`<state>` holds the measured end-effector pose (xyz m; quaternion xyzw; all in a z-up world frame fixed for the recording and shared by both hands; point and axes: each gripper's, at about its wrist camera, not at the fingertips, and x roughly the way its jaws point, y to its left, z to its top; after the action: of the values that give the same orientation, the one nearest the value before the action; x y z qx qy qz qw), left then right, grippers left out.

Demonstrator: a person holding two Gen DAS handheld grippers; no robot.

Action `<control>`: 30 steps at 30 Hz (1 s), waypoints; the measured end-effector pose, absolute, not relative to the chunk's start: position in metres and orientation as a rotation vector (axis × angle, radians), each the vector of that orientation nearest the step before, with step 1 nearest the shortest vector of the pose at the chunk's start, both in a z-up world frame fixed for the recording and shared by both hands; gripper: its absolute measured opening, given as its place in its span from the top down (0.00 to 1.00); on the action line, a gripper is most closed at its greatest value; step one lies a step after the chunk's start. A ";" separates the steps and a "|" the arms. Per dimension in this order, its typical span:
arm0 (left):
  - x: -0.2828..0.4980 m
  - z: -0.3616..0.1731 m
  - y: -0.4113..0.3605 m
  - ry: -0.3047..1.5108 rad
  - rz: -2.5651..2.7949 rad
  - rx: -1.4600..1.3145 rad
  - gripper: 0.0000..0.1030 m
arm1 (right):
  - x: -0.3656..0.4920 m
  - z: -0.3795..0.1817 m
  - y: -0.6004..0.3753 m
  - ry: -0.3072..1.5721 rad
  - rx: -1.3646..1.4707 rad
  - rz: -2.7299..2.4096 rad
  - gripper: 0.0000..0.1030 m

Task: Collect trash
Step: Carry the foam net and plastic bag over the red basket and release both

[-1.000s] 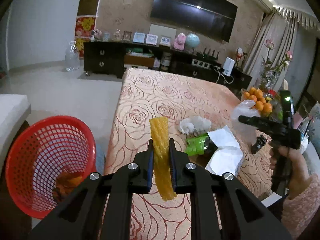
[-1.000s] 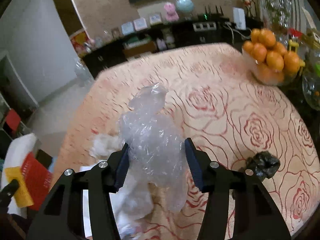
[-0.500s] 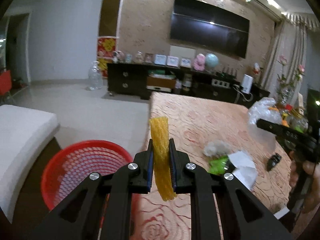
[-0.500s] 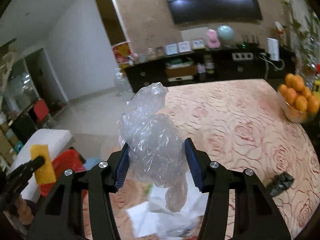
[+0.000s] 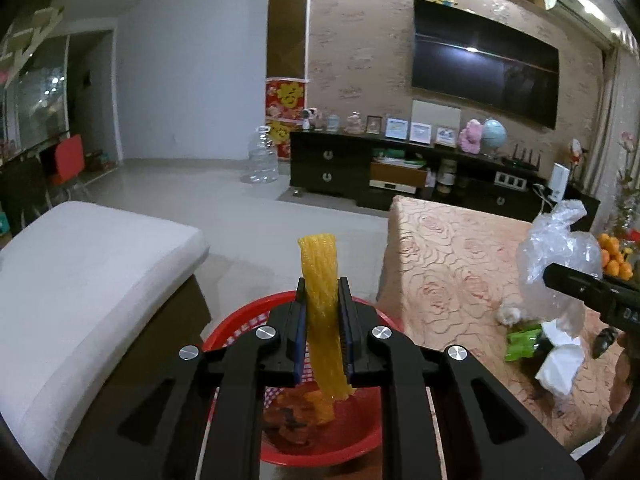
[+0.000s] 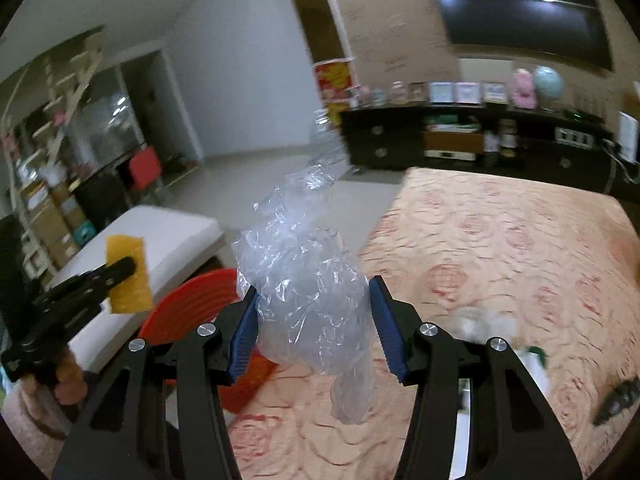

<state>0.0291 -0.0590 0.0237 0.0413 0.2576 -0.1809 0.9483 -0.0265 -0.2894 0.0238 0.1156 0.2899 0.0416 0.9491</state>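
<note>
— so, what is the left tool [image 5: 323, 308] gripping?
— it is pinching a yellow ribbed strip [image 5: 322, 304] tight between its blue pads, and the strip is sticking up past the tips and hanging out below them. it is hanging right over the red basket [image 5: 240, 330], which is sitting on the floor between the white cushion [image 5: 88, 280] and the tabletop [image 5: 452, 264]. some brownish scraps are lying in the basket.
— and the right tool [image 6: 314, 324]?
— its jaws are standing partly apart, squeezing a crumpled clear plastic bag [image 6: 308, 292] that is bulging between them. it is hovering over the tabletop's near edge, just beside the basket.
— anything lying on the rose-patterned cloth?
— yes, a white tissue [image 5: 560, 364], a green wrapper [image 5: 522, 342], a small white wad [image 5: 508, 314] and a dark scrap [image 5: 604, 342] are lying there, with oranges [image 5: 614, 258] sitting farther back.
</note>
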 end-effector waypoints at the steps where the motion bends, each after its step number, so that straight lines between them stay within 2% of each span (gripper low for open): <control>1: 0.031 0.022 -0.056 0.529 -0.361 0.082 0.87 | -0.023 0.024 -0.283 0.596 0.232 0.107 0.50; 8: 0.046 0.014 -0.039 0.564 -0.298 0.075 0.87 | 0.010 0.034 -0.244 0.607 0.188 0.232 0.50; 30: 0.065 -0.022 -0.035 0.708 -0.287 0.120 0.87 | 0.058 -0.008 -0.206 0.760 0.269 0.312 0.50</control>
<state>0.0654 -0.0349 -0.0223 0.0587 0.3452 -0.1401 0.9262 0.0578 -0.2063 -0.0080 0.1305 0.3681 0.1514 0.9081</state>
